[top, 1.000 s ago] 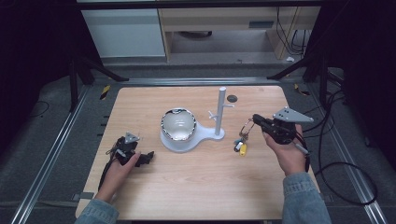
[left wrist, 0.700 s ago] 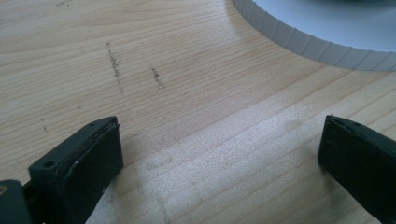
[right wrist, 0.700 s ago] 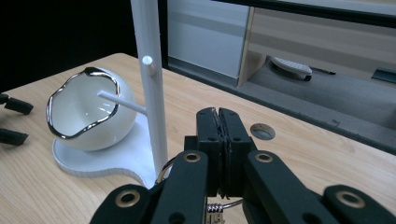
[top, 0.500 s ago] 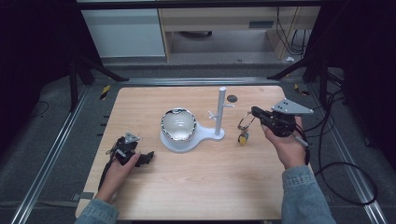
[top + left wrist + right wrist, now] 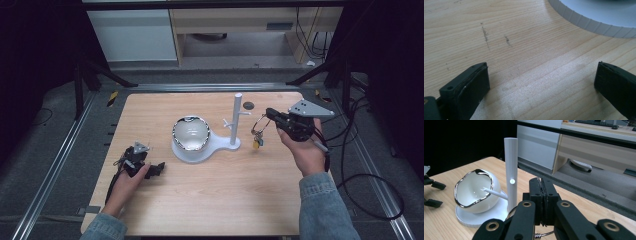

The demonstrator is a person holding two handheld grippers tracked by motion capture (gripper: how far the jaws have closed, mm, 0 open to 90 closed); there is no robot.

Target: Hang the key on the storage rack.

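Note:
A white stand has an upright post (image 5: 236, 117) with short pegs, and a silver-rimmed white bowl (image 5: 190, 132) tilted on its round base. To the right of the post, my right gripper (image 5: 270, 113) is shut on a key ring (image 5: 258, 131), and the small keys hang below it off the table. In the right gripper view the jaws (image 5: 541, 186) are pressed together with the wire ring (image 5: 544, 235) beneath them, and the post (image 5: 511, 170) and bowl (image 5: 476, 191) stand just ahead. My left gripper (image 5: 159, 169) rests open on the wood at the front left, with nothing between its fingers (image 5: 471, 87).
A small dark disc (image 5: 248, 105) lies on the wooden table (image 5: 210, 200) behind the post. The ribbed rim of the stand's base (image 5: 589, 22) lies ahead of the left gripper. Metal rails border the table, and cables trail at the right.
My right gripper has risen with the key ring, lifting the keys higher beside the post. The left gripper has stayed still.

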